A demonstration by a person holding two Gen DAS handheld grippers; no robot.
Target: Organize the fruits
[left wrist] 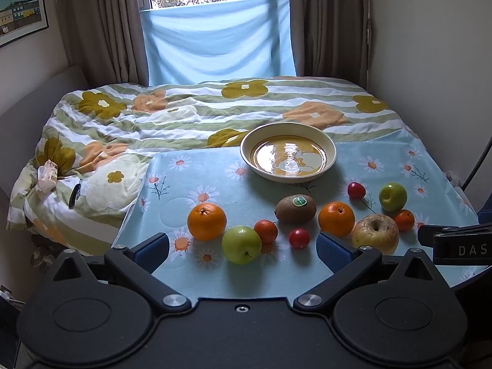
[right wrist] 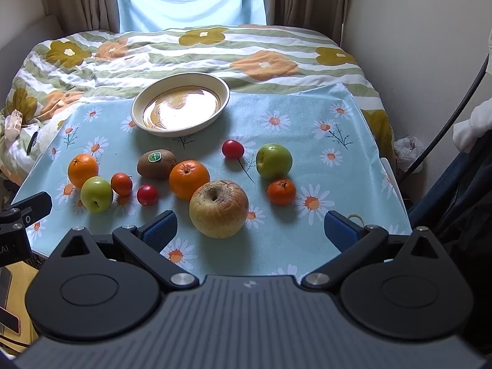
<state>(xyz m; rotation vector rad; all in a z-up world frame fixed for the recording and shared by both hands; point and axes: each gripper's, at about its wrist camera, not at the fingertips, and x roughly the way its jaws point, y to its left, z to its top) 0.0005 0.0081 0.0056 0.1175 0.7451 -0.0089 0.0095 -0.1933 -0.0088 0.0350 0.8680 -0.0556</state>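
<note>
Several fruits lie on a blue daisy-print cloth [left wrist: 196,276] [right wrist: 307,117]: a kiwi [left wrist: 295,208] [right wrist: 156,164], two oranges [left wrist: 206,221] [left wrist: 336,219], two green apples [left wrist: 241,244] [left wrist: 392,197], a big yellowish apple [left wrist: 375,233] [right wrist: 219,208], small mandarins [left wrist: 266,231] [right wrist: 281,192] and red round fruits [left wrist: 299,238] [right wrist: 232,148]. An empty cream bowl [left wrist: 330,150] [right wrist: 224,92] sits behind them. My left gripper [left wrist: 243,250] is open, near the front green apple. My right gripper [right wrist: 250,230] is open, just before the big apple.
The cloth-covered table stands against a bed with a flowered duvet [left wrist: 129,123] [right wrist: 276,55]. Curtains and a window [left wrist: 215,30] are behind. A wall is on the right [right wrist: 415,30]. A dark cable [right wrist: 455,104] hangs at the right.
</note>
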